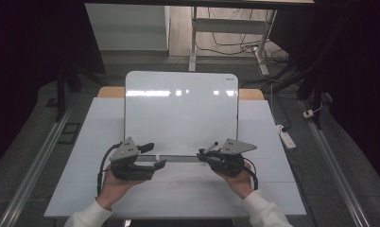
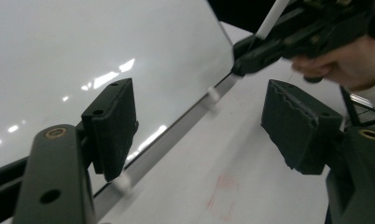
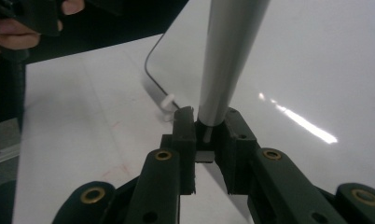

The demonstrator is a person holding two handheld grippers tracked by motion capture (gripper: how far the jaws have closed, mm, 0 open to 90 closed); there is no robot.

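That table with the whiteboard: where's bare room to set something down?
Free: the table strips left and right of the whiteboard, and the near strip ahead of the sleeves. Crowded: the board's near edge, where the left gripper and right gripper, clamping a pen, work.

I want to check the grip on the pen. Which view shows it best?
The right gripper view: the grey pen rises clamped between the right tongs. The left gripper view catches its white end; the high view gives a small sliver.

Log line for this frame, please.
left gripper: open, empty | right gripper: shut on slim white marker | glossy white whiteboard: blank
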